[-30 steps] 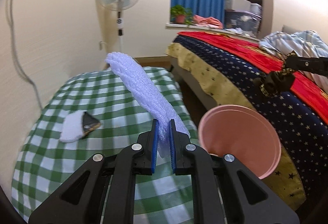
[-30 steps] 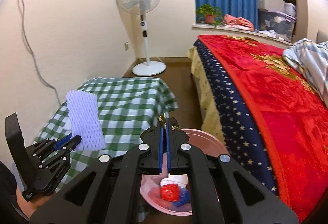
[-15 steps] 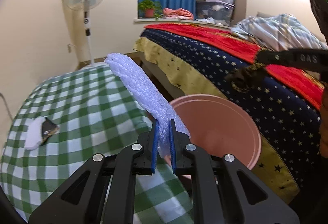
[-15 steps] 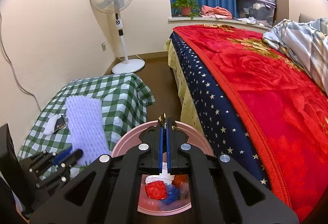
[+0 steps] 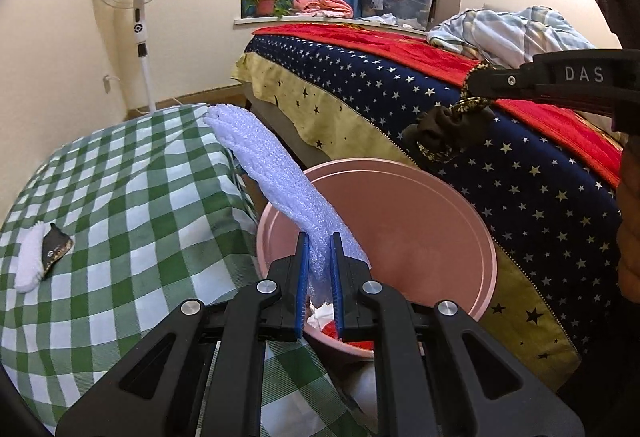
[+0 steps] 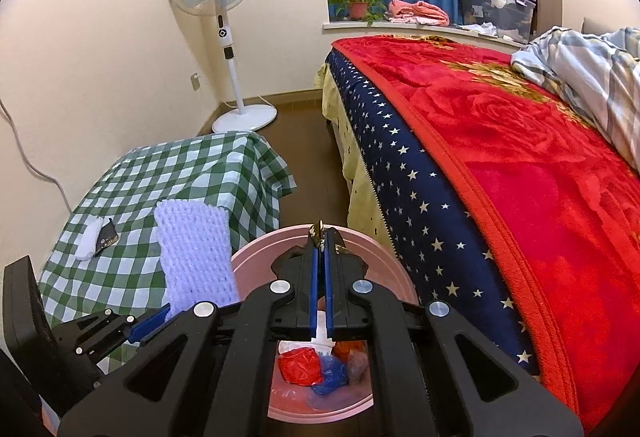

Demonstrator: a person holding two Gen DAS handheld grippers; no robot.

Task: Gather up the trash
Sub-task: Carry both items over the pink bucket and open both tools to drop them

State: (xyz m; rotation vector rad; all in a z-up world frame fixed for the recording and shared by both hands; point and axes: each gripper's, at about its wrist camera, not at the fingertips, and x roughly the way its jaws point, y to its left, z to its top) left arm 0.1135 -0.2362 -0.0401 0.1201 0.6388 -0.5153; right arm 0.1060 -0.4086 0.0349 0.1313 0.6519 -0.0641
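Observation:
My left gripper (image 5: pixel 319 241) is shut on a white foam net sleeve (image 5: pixel 276 173), held upright over the near rim of the pink bin (image 5: pixel 452 205). My right gripper (image 6: pixel 319 243) is shut on a dark crumpled wrapper with gold print (image 6: pixel 318 231), held above the pink bin (image 6: pixel 256 253). The wrapper (image 5: pixel 444 125) also shows in the left wrist view, hanging over the bin's far side. The sleeve (image 6: pixel 196 249) and the left gripper (image 6: pixel 154 321) show in the right wrist view. Red, blue and white trash (image 6: pixel 316 365) lies in the bin.
A low table with a green checked cloth (image 5: pixel 120 197) stands left of the bin; a white wad and a dark wrapper (image 5: pixel 44 253) lie on it. A bed with a red and starred blanket (image 6: pixel 500 157) is on the right. A standing fan (image 6: pixel 224 37) is by the wall.
Both grippers have moved toward the pink bin. The sleeve is now over its rim and the dark wrapper hangs above it. Both stay shut on their loads.

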